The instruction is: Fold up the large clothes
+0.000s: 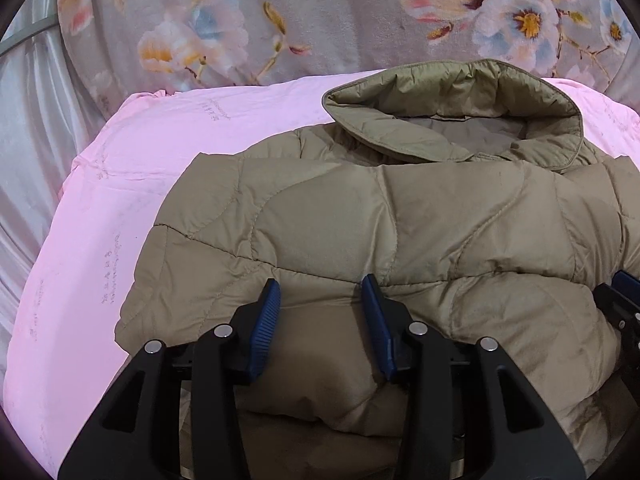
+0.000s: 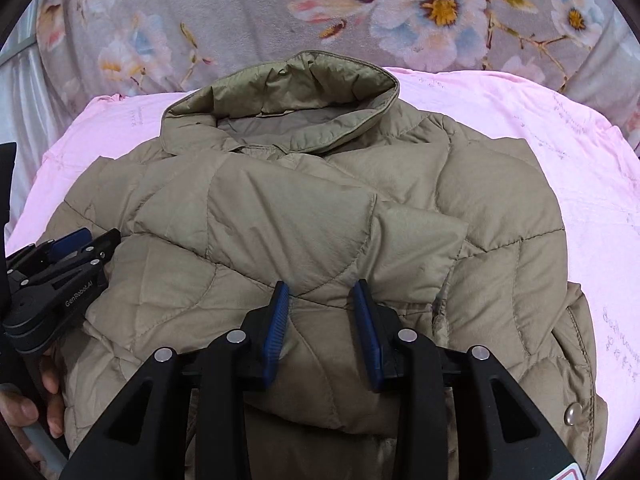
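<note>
Both grippers hover low over the near part of one jacket, each with two blue ribbed fingers spread apart and nothing pinched between them. The left gripper [image 1: 320, 292] sits over a puffy quilted panel near the jacket's left side; the right gripper [image 2: 320, 296] sits over the middle, just short of a folded flap. In the right wrist view the left gripper shows from the side at the left edge, a hand [image 2: 32, 408] below it. The jacket [image 1: 380, 232] is tan, padded, stitched in wavy seams, with a soft stand-up collar [image 1: 452, 108] at the far end and one metal snap [image 2: 573, 414] at its right hem. It lies flat on one pink sheet [image 1: 100, 220] printed with faint lettering. Pink shows bare to the left of the jacket and to its right, and in a narrow strip beyond the collar. Behind the sheet rises a grey fleecy blanket [image 1: 320, 20] with large flowers, and pale shiny curtain folds [image 1: 28, 120] hang at the far left.
</note>
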The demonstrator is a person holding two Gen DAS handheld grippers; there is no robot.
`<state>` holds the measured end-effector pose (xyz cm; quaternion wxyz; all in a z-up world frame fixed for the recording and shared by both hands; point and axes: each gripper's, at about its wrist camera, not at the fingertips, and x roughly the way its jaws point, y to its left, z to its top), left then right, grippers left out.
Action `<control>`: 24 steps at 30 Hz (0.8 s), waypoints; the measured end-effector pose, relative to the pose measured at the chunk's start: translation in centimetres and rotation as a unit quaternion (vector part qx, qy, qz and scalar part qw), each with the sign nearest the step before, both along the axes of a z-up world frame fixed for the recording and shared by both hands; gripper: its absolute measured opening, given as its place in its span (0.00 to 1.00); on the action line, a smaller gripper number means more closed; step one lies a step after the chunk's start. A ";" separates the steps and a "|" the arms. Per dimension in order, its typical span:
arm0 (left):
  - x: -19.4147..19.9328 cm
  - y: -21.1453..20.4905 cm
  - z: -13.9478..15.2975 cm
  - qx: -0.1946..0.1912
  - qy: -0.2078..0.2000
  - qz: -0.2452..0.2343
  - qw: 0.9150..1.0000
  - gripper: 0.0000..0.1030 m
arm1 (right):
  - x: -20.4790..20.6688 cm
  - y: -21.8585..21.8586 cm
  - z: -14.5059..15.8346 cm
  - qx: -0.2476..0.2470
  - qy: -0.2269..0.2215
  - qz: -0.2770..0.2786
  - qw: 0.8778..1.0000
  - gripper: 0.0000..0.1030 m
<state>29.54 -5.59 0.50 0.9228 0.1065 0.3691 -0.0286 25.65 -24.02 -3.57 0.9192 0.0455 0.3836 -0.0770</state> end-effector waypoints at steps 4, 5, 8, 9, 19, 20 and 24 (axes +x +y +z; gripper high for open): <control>0.0 -0.2 -0.1 0.006 -0.001 0.001 1.000 0.40 | 0.0 -0.1 -0.1 0.003 0.000 0.000 1.000 0.32; 0.0 -0.2 -0.2 0.006 0.000 0.001 1.000 0.40 | 0.1 -0.2 -0.1 0.003 0.000 -0.001 1.000 0.32; 0.1 -0.2 -0.2 0.005 0.000 0.002 1.000 0.41 | 0.1 -0.1 0.0 0.006 0.000 -0.001 1.000 0.33; 0.1 -0.1 -0.1 0.003 0.002 0.002 1.000 0.42 | 0.1 -0.1 0.0 0.006 0.000 -0.001 1.000 0.33; 5.4 2.6 5.4 -0.202 0.081 -0.011 0.976 0.58 | 2.6 -4.7 3.9 0.186 -0.017 -0.007 0.982 0.48; 6.6 2.0 5.8 -0.202 0.078 -0.006 0.976 0.58 | 3.5 -5.3 4.2 0.201 -0.023 -0.013 0.979 0.48; 10.5 0.2 4.5 -0.202 0.113 -0.007 0.973 0.58 | 6.9 -7.0 4.1 0.228 -0.032 -0.042 0.972 0.48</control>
